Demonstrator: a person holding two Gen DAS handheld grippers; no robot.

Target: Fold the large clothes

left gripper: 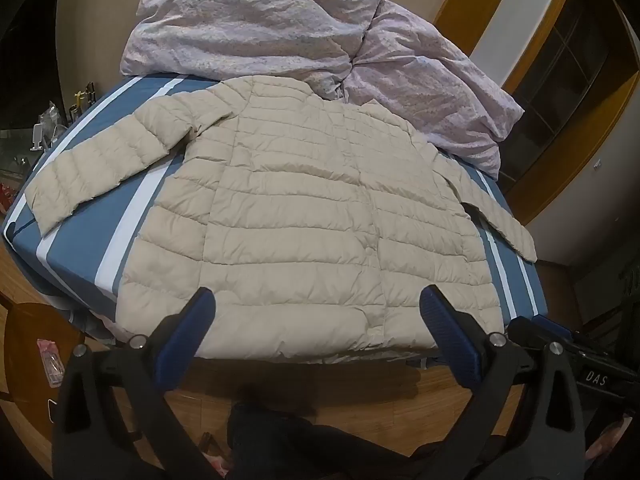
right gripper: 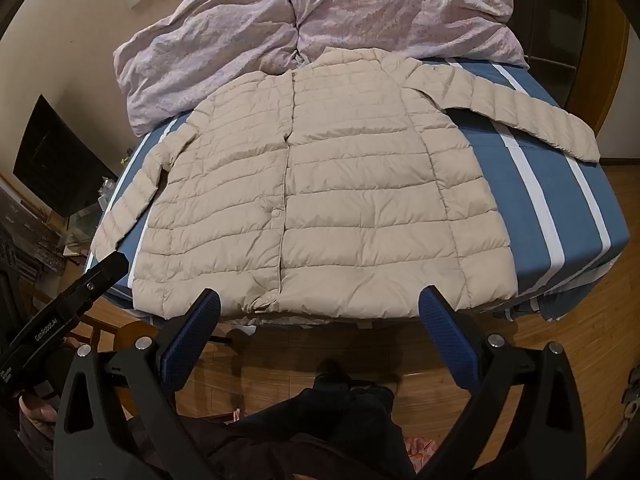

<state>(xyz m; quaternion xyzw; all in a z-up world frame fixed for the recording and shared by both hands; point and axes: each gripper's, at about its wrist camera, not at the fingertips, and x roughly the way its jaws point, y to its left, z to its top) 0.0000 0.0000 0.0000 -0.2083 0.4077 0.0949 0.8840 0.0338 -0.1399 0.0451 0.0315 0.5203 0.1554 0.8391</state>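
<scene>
A beige quilted puffer jacket (left gripper: 304, 220) lies flat and face up on a bed with a blue and white striped sheet (left gripper: 100, 224), both sleeves spread out to the sides. It also shows in the right wrist view (right gripper: 320, 208). My left gripper (left gripper: 316, 300) is open and empty, held above the jacket's hem at the near edge of the bed. My right gripper (right gripper: 320, 304) is open and empty, also over the hem. The left gripper's body (right gripper: 68, 312) shows at the left of the right wrist view.
A crumpled lilac duvet (left gripper: 280, 28) is piled at the head of the bed, touching the jacket's collar. Wooden floor (right gripper: 560, 344) lies below the near bed edge. A dark screen (right gripper: 60, 160) and cluttered shelves stand left of the bed. The person's legs (right gripper: 340, 420) are below.
</scene>
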